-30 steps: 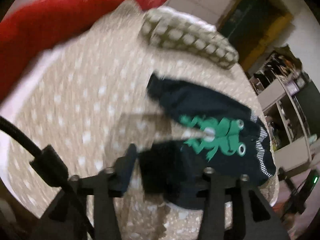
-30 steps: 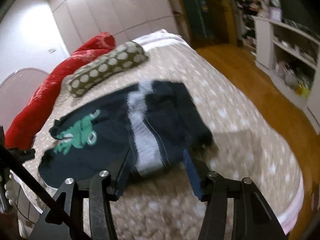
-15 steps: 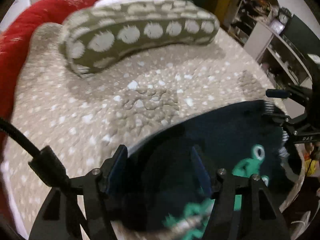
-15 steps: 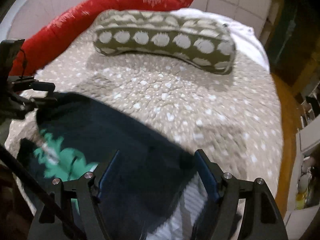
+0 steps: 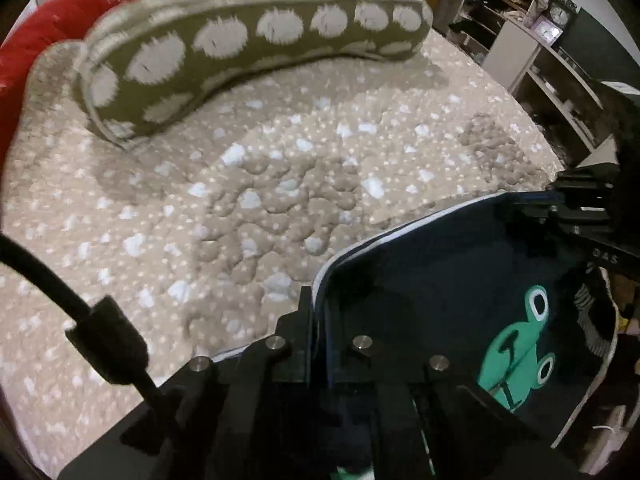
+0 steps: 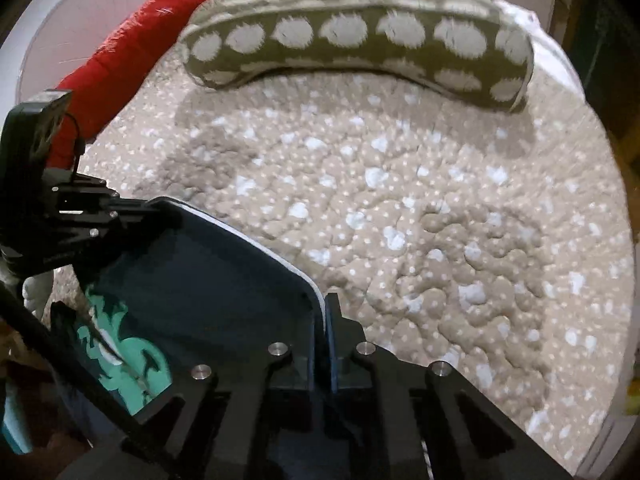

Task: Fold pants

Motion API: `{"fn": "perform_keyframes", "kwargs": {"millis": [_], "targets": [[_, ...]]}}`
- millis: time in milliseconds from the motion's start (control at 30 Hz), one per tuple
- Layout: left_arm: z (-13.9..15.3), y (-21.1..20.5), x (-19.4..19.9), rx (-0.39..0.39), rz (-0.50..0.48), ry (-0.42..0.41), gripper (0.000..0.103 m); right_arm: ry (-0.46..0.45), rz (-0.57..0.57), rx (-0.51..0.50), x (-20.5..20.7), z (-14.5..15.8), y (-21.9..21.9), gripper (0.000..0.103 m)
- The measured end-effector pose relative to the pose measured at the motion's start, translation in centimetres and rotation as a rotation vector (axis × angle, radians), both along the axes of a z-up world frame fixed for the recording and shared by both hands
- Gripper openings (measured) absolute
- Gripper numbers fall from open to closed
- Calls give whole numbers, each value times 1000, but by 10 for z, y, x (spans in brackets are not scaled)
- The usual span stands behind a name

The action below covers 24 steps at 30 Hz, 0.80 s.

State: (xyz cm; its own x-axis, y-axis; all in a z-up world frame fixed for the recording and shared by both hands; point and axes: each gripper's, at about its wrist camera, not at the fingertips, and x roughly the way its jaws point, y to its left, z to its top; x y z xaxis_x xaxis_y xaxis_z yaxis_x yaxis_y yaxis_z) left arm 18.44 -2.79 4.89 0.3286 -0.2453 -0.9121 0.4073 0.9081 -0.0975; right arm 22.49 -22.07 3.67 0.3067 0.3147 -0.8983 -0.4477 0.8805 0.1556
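Observation:
The dark navy pants (image 5: 432, 280) with a green frog print (image 5: 520, 352) hang stretched between my two grippers above the bed. My left gripper (image 5: 320, 304) is shut on the white-edged waistband at one corner. My right gripper (image 6: 323, 312) is shut on the other corner of the same edge (image 6: 224, 280). In the left wrist view the right gripper (image 5: 576, 204) shows at the far right, pinching the cloth. In the right wrist view the left gripper (image 6: 116, 208) shows at the far left. The lower part of the pants is hidden below the grippers.
A beige dotted bedspread (image 5: 280, 184) covers the bed beneath. An olive pillow with white spots (image 6: 360, 44) lies at the far side, with a red blanket (image 6: 120, 56) behind it. Shelves (image 5: 552, 72) stand to the right of the bed.
Both grippers were open over the pants lying flat on the bed. They have closed on the waistband corners and lifted the pants off the bed, spread between them.

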Motion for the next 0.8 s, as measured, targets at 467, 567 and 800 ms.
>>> {"fn": "perform_keyframes", "kwargs": {"millis": [467,567,800], "targets": [[57,2,-158,46,112,-261,4,-274,18,-48,-163,54,16,4],[45,5,-194,15,137,-263,4,-285,-21,-21,-199,42,10,4],[23,28,-247,-135,234,-194,9,-234,-95,61,-246,11,5,4]]}}
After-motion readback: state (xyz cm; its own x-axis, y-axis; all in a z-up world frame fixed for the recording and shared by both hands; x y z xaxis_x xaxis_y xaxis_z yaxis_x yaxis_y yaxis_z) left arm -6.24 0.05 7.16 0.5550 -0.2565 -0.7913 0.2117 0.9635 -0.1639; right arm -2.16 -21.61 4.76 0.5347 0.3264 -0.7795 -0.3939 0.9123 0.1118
